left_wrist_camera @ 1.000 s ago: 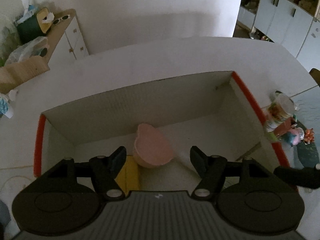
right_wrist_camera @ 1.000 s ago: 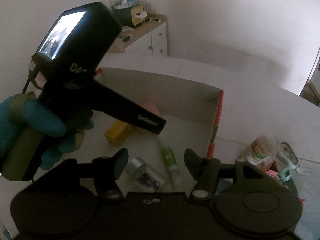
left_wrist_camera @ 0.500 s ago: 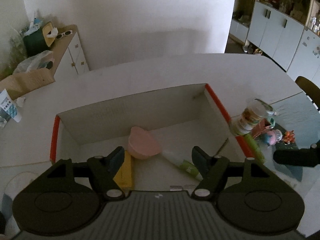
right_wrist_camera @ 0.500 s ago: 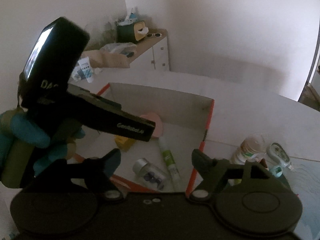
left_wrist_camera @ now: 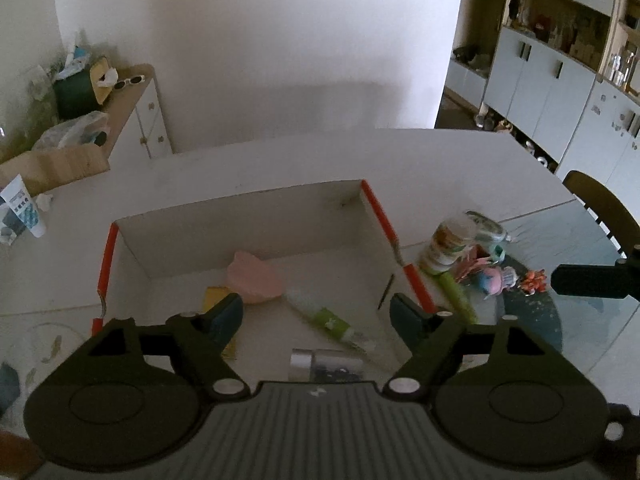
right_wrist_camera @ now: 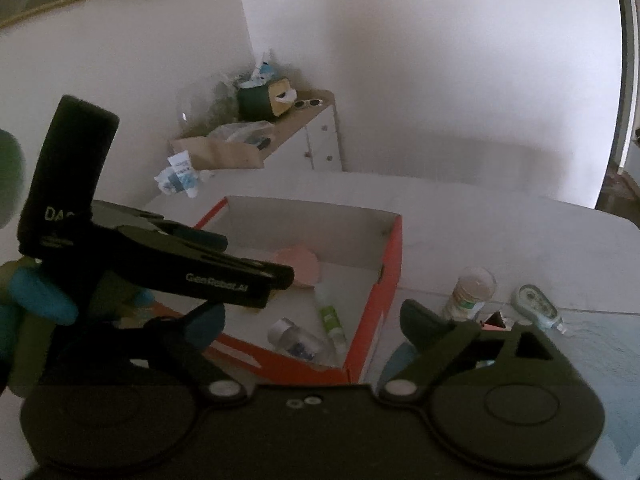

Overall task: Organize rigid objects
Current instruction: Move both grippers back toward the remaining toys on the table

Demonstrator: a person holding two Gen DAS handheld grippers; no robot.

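Right now both grippers are hovering above an open cardboard box (left_wrist_camera: 248, 220) with orange edges that is sitting on a white desk (left_wrist_camera: 280, 160). Seen from the left wrist, the left gripper (left_wrist_camera: 316, 314) is hanging over the near part of the box, its jaws spreading wider with nothing pinched between them. Inside the box a pink heart-shaped dish (left_wrist_camera: 254, 280) is lying toward the back, a yellow block (left_wrist_camera: 214, 296) is sitting just beside it and is partly hidden by one finger, a green and white tube (left_wrist_camera: 326, 320) is lying slantwise near the middle, and a small clear bottle with a silver cap (left_wrist_camera: 324, 364) is lying on its side at the near edge. Outside the box, to its right, a small jar (left_wrist_camera: 448, 246), a correction tape dispenser (left_wrist_camera: 486, 228), a green stick (left_wrist_camera: 458, 296) and some little colourful figures (left_wrist_camera: 496, 278) are standing close together on the desk. From the right wrist, the right gripper (right_wrist_camera: 316, 326) is hovering over the box's near right corner (right_wrist_camera: 360, 352), and its jaws are also opening, wide apart and empty. A blue-gloved hand (right_wrist_camera: 36, 300) is holding the left gripper's handle at the left of that view. A white tube (left_wrist_camera: 20, 212) is standing far off at the desk's left edge.
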